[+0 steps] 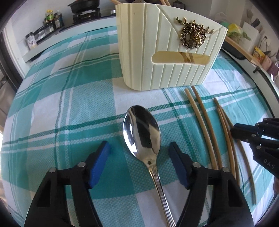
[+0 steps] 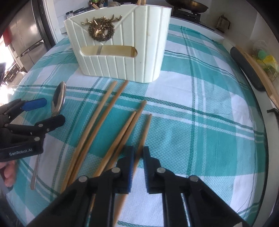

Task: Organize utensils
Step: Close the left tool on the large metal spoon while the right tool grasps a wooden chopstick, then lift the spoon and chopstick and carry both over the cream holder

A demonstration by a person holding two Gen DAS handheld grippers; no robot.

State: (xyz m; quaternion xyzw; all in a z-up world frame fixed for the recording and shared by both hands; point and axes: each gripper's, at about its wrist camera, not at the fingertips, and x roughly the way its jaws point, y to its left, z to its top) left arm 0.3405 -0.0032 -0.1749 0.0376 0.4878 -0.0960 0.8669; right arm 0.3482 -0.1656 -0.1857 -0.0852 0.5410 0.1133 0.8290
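Note:
A steel spoon lies on the checked cloth, bowl toward the cream utensil holder. My left gripper is open, its jaws on either side of the spoon's neck, apart from it. Several wooden chopsticks lie to the right of the spoon. In the right wrist view my right gripper is nearly closed around one chopstick, a narrow gap still showing between the pads. The other chopsticks, the spoon, the left gripper and the holder also show there.
The holder has a brass deer ornament and chopstick ends sticking out of its top. A stove with a pan and bottles stand behind the table. A dark object lies along the table's right edge.

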